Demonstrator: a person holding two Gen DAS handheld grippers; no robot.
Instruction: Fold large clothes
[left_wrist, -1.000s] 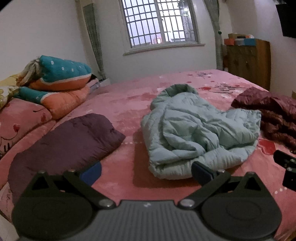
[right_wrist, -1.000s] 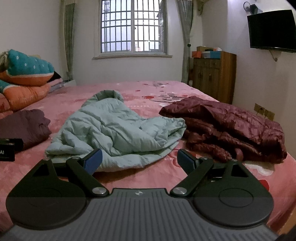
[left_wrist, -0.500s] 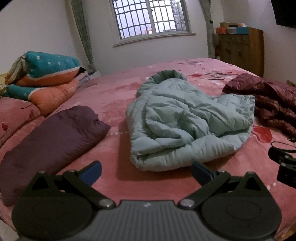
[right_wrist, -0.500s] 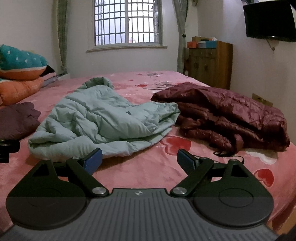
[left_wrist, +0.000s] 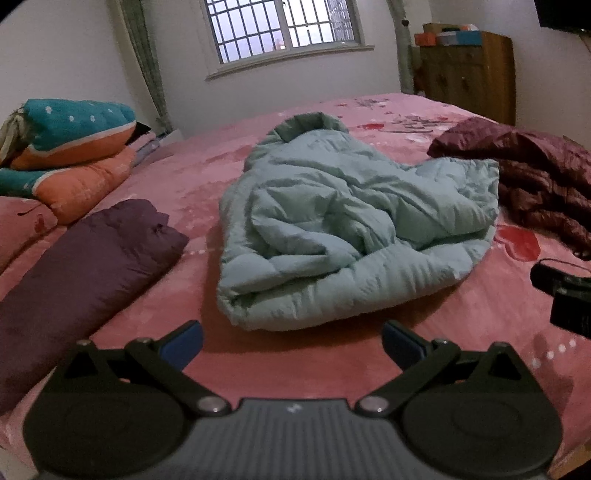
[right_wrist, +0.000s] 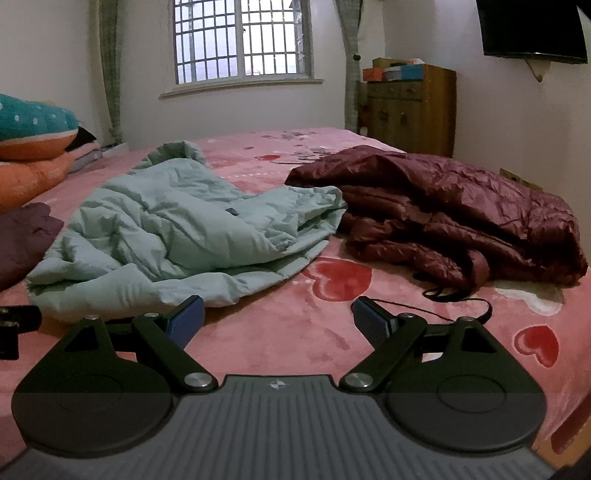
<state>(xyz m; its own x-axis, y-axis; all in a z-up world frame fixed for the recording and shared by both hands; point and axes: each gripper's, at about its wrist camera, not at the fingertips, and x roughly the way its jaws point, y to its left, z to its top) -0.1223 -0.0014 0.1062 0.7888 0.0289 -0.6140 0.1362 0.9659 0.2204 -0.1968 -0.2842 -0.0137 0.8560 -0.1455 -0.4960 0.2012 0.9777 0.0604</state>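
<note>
Your bed carries three coats. The pale green padded coat lies crumpled mid-bed, hood toward the window, directly ahead of both tools; no fold in it looks tidy. The maroon puffer coat sits heaped to its right, touching the green hem, also unfolded. The dark purple garment on the left lies as a neat oblong and appears already folded. In my judgement, one of three is done and two remain. Your left tongs and right tongs both stand wide apart, empty, just short of the green coat's near edge.
</note>
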